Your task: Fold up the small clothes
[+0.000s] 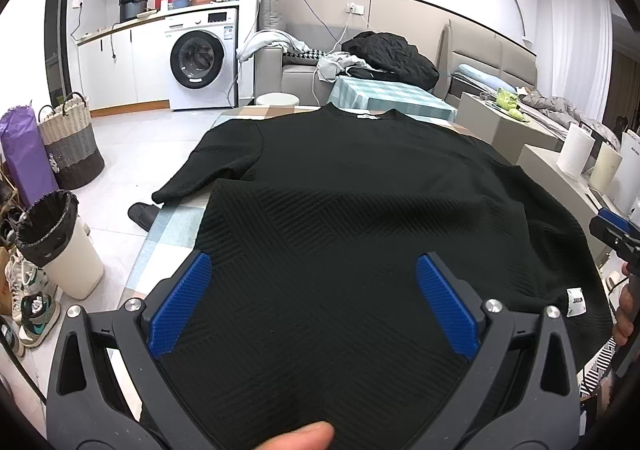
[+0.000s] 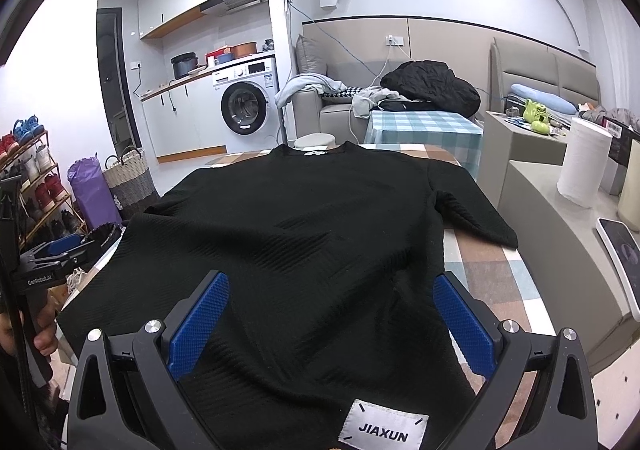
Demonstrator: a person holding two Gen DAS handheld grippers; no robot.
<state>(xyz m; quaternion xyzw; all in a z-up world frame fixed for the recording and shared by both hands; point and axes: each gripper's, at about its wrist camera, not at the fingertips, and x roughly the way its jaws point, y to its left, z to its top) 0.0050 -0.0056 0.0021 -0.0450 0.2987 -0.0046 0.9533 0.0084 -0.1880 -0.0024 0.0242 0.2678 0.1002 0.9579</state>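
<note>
Sweater [image 2: 320,234] hem between both open tools

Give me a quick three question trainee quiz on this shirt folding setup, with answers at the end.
1. True or false: both grippers are open.
2. What word is on the white label at the hem of the black shirt?
3. The shirt's collar lies: A) nearest the grippers B) at the far end C) folded under.

Key: 1 true: left gripper and right gripper both have their fingers spread apart. 2 JIAXUN. 3 B.
</note>
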